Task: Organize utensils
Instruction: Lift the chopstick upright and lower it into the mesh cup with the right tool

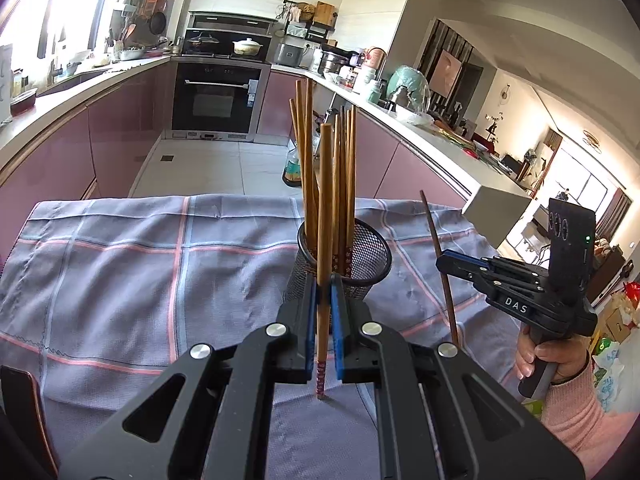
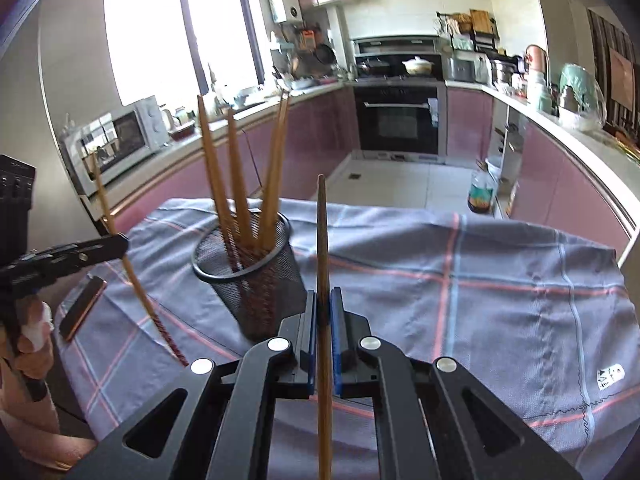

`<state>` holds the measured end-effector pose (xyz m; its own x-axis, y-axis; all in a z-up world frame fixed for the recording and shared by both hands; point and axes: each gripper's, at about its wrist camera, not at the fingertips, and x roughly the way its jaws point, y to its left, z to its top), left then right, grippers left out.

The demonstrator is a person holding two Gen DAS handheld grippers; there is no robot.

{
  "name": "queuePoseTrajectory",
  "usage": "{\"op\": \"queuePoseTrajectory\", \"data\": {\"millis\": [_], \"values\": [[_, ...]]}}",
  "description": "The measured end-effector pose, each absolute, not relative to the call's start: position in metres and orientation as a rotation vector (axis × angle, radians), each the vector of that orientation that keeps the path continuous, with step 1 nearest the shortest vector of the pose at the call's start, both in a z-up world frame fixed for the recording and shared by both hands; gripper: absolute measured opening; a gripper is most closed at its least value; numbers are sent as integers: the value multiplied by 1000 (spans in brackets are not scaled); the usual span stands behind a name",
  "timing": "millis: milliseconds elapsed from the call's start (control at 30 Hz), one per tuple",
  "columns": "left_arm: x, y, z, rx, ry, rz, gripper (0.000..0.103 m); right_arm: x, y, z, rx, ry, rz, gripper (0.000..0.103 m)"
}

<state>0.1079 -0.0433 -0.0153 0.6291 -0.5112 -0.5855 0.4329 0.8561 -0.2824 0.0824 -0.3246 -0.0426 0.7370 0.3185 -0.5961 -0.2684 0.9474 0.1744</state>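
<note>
Left gripper (image 1: 324, 320): clamped on one wooden chopstick (image 1: 325, 216), held near-upright, patterned end down, at lower centre of the left wrist view.

Right gripper (image 2: 324, 320): clamped on a second, darker chopstick (image 2: 322, 240), also near-upright; in the left wrist view it shows at right, held by a hand (image 1: 552, 356) in a pink sleeve.

Mesh holder (image 1: 344, 256): black wire cup standing on the checked cloth (image 1: 120, 264) over the counter, already bearing a bunch of chopsticks (image 1: 344, 160) with their tips up.

Key relation: the holder sits directly beyond the left gripper, almost touching its fingertips in that view; from the right gripper it lies ahead and to the left. The left hand looks nearer (a judgement from the two views only).

Long axis: both held sticks already stand roughly parallel to those in the holder, so little turning seems needed before lowering in.

Other: a flat dark object (image 2: 82, 308) lies on the cloth at left of the right wrist view.
</note>
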Motion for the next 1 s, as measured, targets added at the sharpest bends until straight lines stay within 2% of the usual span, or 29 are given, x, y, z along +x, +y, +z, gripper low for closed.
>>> {"op": "queuePoseTrajectory", "data": {"millis": [600, 1000], "values": [[90, -45, 0, -90, 650, -542, 7, 53, -295, 4, 76, 469, 417, 5], [74, -27, 43, -112, 551, -582, 7, 51, -289, 38, 41, 366, 452, 5]]}}
